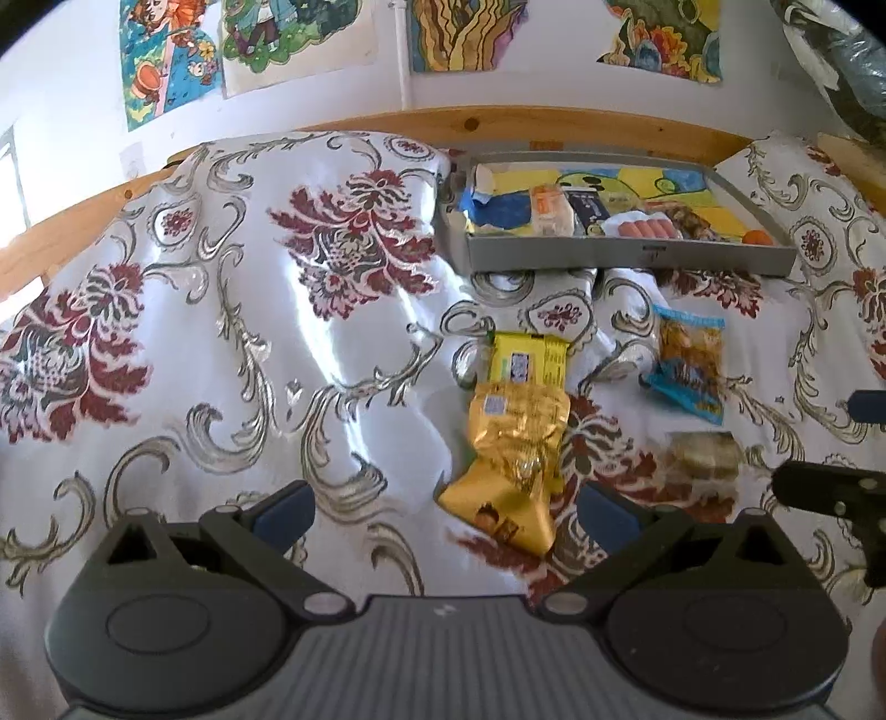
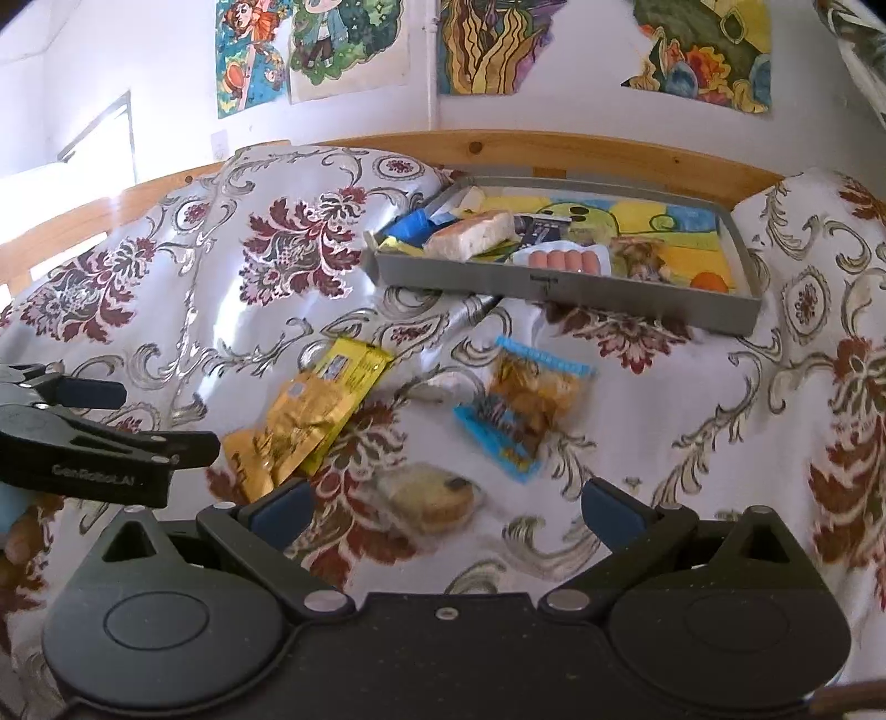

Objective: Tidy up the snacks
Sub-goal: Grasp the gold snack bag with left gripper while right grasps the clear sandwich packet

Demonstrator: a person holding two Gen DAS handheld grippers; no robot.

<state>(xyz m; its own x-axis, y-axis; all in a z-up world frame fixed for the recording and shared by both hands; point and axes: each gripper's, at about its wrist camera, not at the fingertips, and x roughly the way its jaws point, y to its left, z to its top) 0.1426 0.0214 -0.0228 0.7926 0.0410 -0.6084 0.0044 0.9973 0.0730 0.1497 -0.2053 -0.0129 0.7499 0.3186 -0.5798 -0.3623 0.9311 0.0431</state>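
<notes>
A gold foil packet (image 1: pixel 512 459) (image 2: pixel 293 429) lies on the floral cloth, overlapping a yellow packet (image 1: pixel 529 360) (image 2: pixel 354 368). To their right lies a blue-edged bag of chips (image 1: pixel 689 365) (image 2: pixel 526 407), and nearer, a clear-wrapped pastry (image 1: pixel 706 457) (image 2: pixel 429 498). A grey tray (image 1: pixel 626 257) (image 2: pixel 554 291) at the back holds sausages (image 1: pixel 645 228) (image 2: pixel 565 260), a wrapped sandwich (image 2: pixel 470 235) and other snacks. My left gripper (image 1: pixel 448 512) is open just before the gold packet. My right gripper (image 2: pixel 446 512) is open around the near side of the pastry.
The floral cloth (image 1: pixel 249 332) covers a lumpy surface with a wooden frame (image 1: pixel 526 124) behind it. An orange fruit (image 1: pixel 757 238) (image 2: pixel 710 281) sits in the tray's right corner. Posters hang on the wall (image 2: pixel 476 44). The right gripper's fingers (image 1: pixel 814 487) show at the left view's right edge.
</notes>
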